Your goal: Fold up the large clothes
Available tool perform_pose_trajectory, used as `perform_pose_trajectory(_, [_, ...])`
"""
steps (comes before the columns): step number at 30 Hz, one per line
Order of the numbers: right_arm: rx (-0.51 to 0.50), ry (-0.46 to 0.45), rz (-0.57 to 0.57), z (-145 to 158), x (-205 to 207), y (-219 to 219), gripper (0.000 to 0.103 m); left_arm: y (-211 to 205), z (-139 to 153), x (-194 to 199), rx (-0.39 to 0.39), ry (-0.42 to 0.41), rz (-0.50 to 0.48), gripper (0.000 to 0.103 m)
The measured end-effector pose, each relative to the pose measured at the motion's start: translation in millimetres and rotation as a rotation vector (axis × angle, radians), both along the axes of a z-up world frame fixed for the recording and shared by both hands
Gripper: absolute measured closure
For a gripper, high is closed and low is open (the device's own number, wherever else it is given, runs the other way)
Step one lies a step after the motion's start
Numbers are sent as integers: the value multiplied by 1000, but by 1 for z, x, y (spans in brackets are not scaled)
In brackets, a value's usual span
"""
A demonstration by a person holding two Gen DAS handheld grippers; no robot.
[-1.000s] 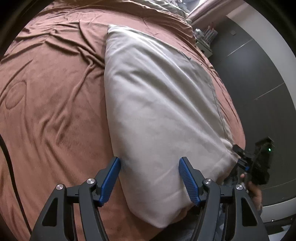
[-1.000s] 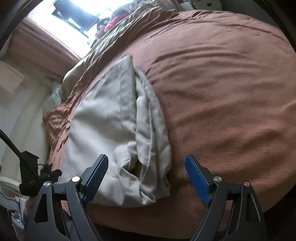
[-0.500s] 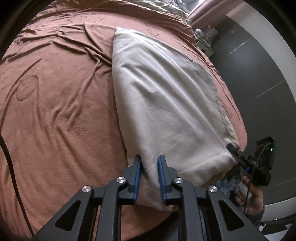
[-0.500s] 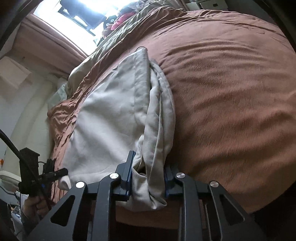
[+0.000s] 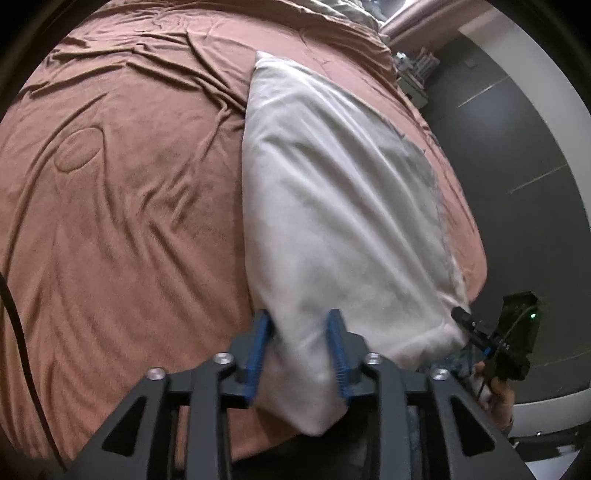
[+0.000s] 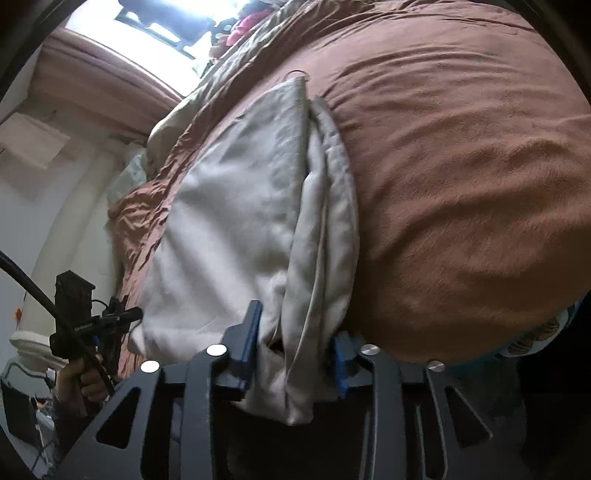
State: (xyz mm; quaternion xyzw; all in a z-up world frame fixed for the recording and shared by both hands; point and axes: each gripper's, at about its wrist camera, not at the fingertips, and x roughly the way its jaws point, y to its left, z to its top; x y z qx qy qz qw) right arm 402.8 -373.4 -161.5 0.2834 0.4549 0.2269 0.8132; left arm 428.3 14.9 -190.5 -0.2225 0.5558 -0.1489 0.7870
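1. Left wrist view: the left gripper [image 5: 299,339] sits at 6 o'clock, its blue pads [image 5: 258,347] pinching the near corner of the pale folded garment [image 5: 332,206]; cloth bulges between them and hangs below.
2. The garment lies as a long slab on the brown bedspread [image 5: 122,221], running from 6 o'clock up toward 12 o'clock, near the bed's edge at 3 o'clock.
3. At 4 o'clock the right gripper [image 5: 469,325] reaches the garment's other near corner, its tips at the cloth edge; whether it is clamped cannot be told from here. The hand [image 5: 498,398] holding it shows below.
4. A dark wall [image 5: 517,147] fills the 2 to 3 o'clock side.
5. Right wrist view: the right gripper [image 6: 295,343] at 6 o'clock has its pads [image 6: 251,332] pressed onto a thick bunch of the garment [image 6: 236,229], layered edges showing between them.
6. The garment stretches from 6 o'clock toward 12 o'clock on the bedspread [image 6: 461,166], which fills the 3 o'clock side.
7. At 8 o'clock the left gripper [image 6: 133,315] meets the garment's far corner, held by a hand [image 6: 79,376].
8. A bright window [image 6: 147,22] sits at 11 o'clock.
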Motion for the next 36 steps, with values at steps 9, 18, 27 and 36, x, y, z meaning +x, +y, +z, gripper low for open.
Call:
perform_pose_trajectory(9, [43, 18, 18, -2, 74, -21, 29, 0, -1, 48, 9, -37, 5, 41])
perform_pose_trajectory(18, [104, 65, 135, -25, 160, 4, 29, 6, -24, 94, -1, -24, 29, 41])
perform_pose_trajectory(27, [131, 116, 175, -39, 229, 24, 44, 17, -31, 127, -40, -41, 77, 41])
perform_pose_trajectory(36, [90, 33, 164, -18, 202, 32, 90, 7, -15, 127, 17, -86, 91, 80])
